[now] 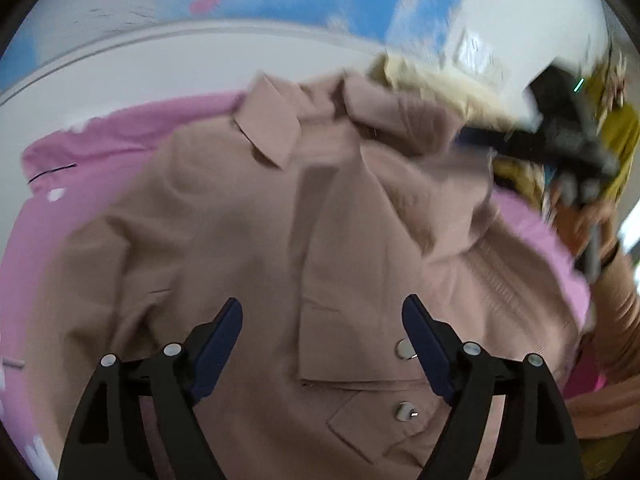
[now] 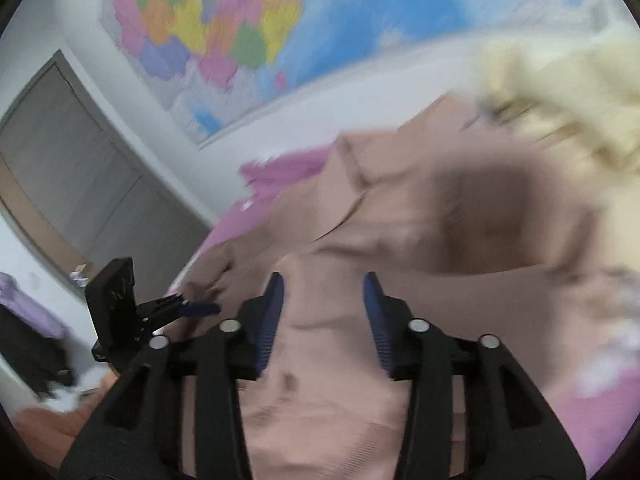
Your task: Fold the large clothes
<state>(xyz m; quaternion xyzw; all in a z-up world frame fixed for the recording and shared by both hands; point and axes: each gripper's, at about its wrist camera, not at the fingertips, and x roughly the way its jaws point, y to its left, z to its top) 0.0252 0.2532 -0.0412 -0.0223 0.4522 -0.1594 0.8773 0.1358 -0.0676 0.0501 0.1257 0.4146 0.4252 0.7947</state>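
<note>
A dusty-pink jacket [image 1: 320,220] with collar, snap buttons and a ribbed cuff lies spread on a pink sheet [image 1: 120,140]. My left gripper [image 1: 322,312] is open just above its front placket, holding nothing. In the left wrist view the right gripper [image 1: 560,140] shows at the upper right, beside the jacket's shoulder, blurred. In the right wrist view my right gripper [image 2: 324,288] is open above the jacket [image 2: 440,240], with fabric between the fingers but not clamped. The left gripper [image 2: 200,308] shows at the left of that view.
A cream fluffy garment [image 2: 560,92] lies beyond the jacket's collar. A coloured wall map [image 2: 240,32] hangs behind the bed. A grey door [image 2: 80,168] stands at the left. A yellow patterned item [image 1: 616,128] is at the far right.
</note>
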